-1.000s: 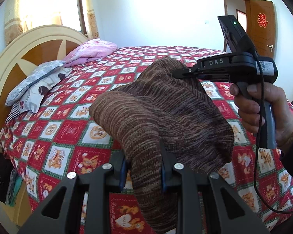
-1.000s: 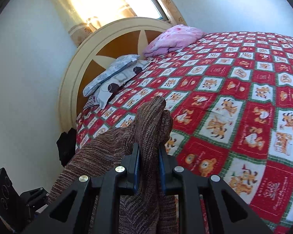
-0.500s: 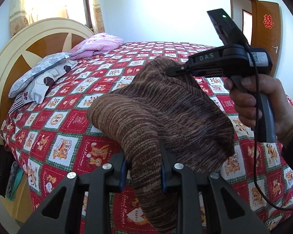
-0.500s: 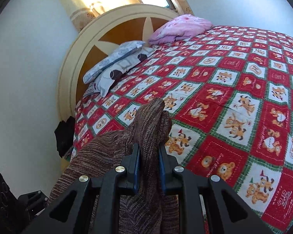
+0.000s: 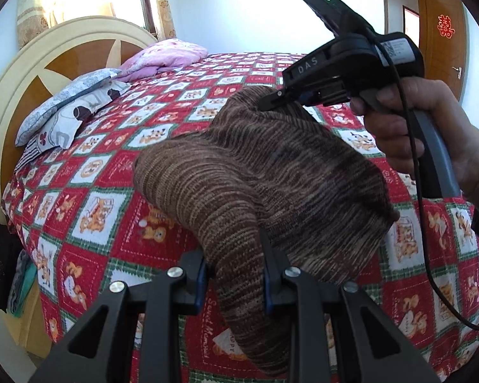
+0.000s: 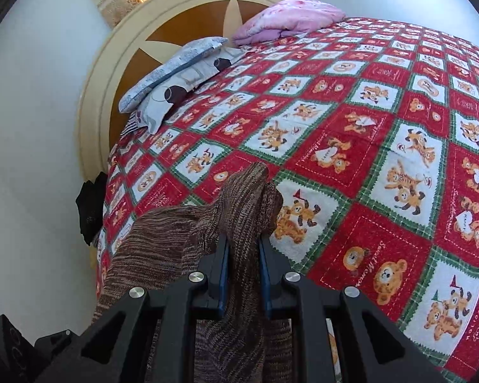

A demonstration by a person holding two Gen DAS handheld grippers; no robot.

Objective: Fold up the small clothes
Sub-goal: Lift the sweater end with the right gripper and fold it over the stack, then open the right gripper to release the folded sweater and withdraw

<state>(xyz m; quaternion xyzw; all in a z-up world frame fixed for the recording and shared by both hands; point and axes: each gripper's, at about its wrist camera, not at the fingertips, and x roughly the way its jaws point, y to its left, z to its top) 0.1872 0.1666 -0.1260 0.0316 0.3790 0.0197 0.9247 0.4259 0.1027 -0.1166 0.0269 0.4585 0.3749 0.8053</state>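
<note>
We hold the brown knit garment (image 5: pixel 271 172) above the bedspread (image 6: pixel 367 159), left gripper (image 5: pixel 234 274) and right gripper (image 6: pixel 243 268) both clenched on it (next, probably, laying it flat).

Brown striped knit garment held up over the bed

The knit garment (image 5: pixel 271 172) is seen bunched and draped, brown with fine lighter stripes, stretched between two pinched points, its loose lower part sagging above a red checked bedspread (image 6: pixel 383 166).
</note>
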